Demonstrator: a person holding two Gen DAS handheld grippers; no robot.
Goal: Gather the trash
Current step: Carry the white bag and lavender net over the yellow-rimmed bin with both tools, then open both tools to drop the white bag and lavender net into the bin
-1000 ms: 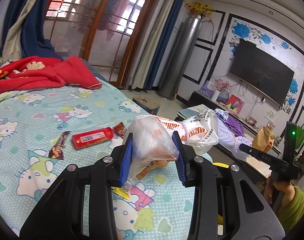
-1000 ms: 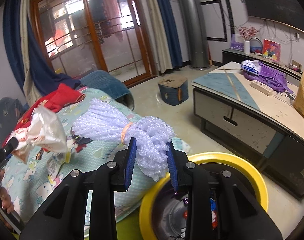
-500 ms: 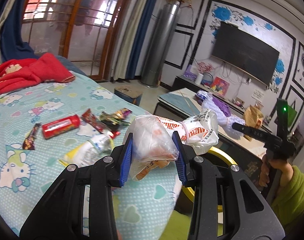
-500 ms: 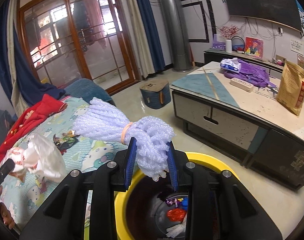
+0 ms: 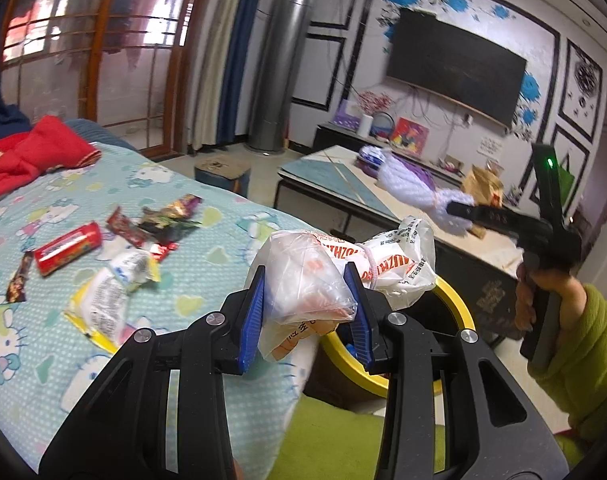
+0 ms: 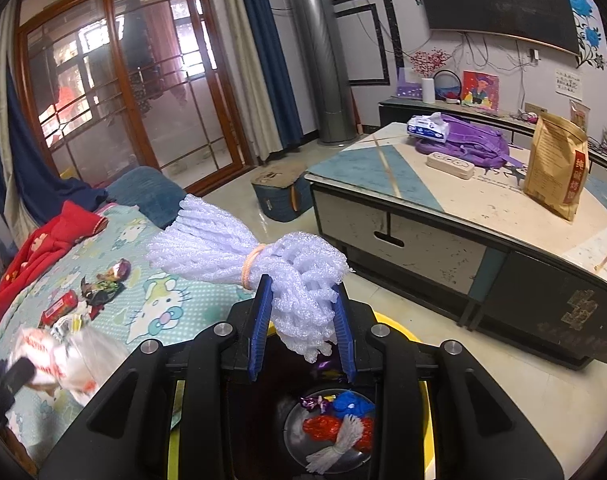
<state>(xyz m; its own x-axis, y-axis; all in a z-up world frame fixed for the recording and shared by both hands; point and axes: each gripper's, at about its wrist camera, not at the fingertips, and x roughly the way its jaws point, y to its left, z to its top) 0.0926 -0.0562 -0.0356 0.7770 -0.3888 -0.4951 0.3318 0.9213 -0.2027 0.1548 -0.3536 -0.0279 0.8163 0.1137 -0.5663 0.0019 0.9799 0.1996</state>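
Note:
My left gripper (image 5: 305, 284) is shut on a crumpled white plastic bag (image 5: 311, 284) with orange print, held at the bed's edge beside the yellow-rimmed trash bin (image 5: 459, 304). My right gripper (image 6: 301, 294) is shut on a bundle of white foam netting (image 6: 247, 252) tied with an orange band, held right above the bin (image 6: 415, 340). The bin's bottom holds red, blue and white scraps (image 6: 339, 424). In the left wrist view the right gripper (image 5: 479, 214) holds the netting (image 5: 407, 184) above the bin. The bag also shows at lower left in the right wrist view (image 6: 63, 356).
Several wrappers lie on the Hello Kitty bedsheet (image 5: 207, 248): a red tube (image 5: 67, 248), a white and yellow packet (image 5: 111, 300), dark foil wrappers (image 5: 167, 220). A red blanket (image 5: 27, 156) lies at the bed's far end. A low table (image 6: 463, 208) carries a brown bag and purple cloth.
Both grippers have moved toward the bin with their loads. The right gripper now hangs over the bin's opening. The left gripper has swung right, off the bed toward the rim.

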